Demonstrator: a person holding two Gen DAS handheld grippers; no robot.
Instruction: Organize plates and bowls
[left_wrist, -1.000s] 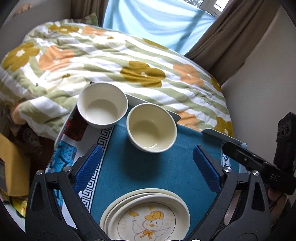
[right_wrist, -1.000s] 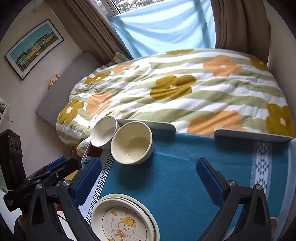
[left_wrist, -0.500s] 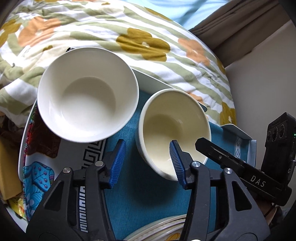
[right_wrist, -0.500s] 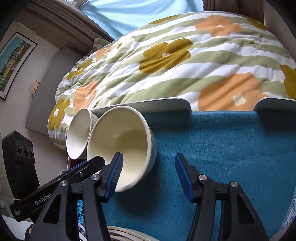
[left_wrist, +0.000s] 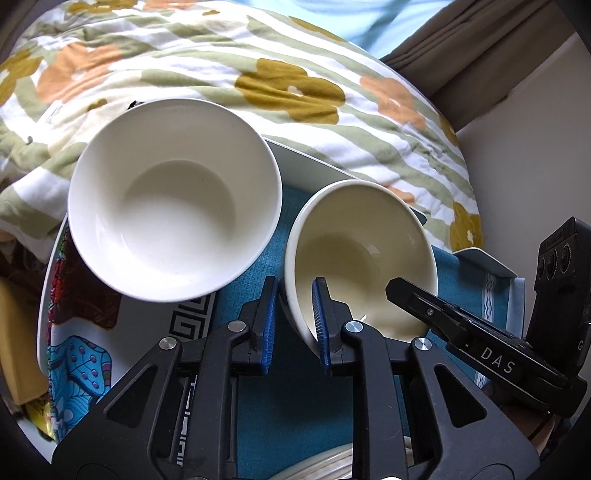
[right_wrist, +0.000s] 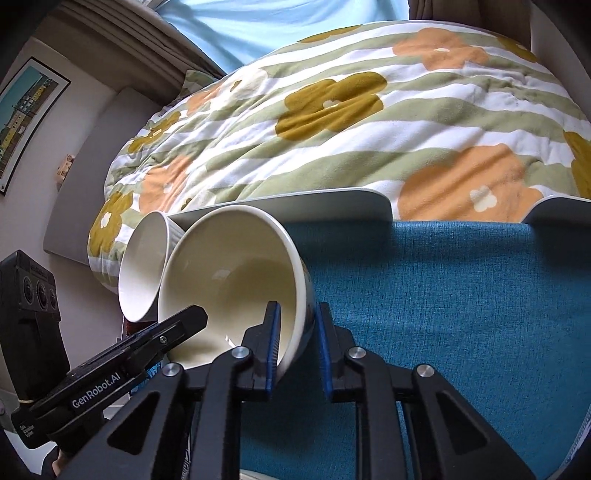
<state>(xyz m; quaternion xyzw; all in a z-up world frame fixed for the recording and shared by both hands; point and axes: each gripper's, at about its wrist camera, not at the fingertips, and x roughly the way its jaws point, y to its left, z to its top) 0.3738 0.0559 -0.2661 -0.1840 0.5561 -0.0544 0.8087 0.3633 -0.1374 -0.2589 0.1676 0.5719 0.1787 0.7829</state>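
I am clamping both grippers on the same cream ceramic bowl. The left gripper is biting the bowl's near-left rim, one blue-padded jaw inside the bowl and the other against its outer wall, jaws drawn together on the wall. The right gripper is doing the same on the bowl's right rim, one jaw inside, one outside, closed on the wall.

The cream bowl is sitting on the teal woven cloth near the far left corner of the bench, and in the right wrist view it is looking tipped toward me, though the fisheye is making that hard to judge. Just beside it on the left, the white round ceramic bowl is standing upright, overhanging the white tray with the black key-pattern border; I cannot tell whether the two bowls are touching.

At the near edge of the bench, the rims of the stacked cream plates are just showing between the left gripper's arms. Beyond the far edge, the flowered striped quilt is covering the bed.
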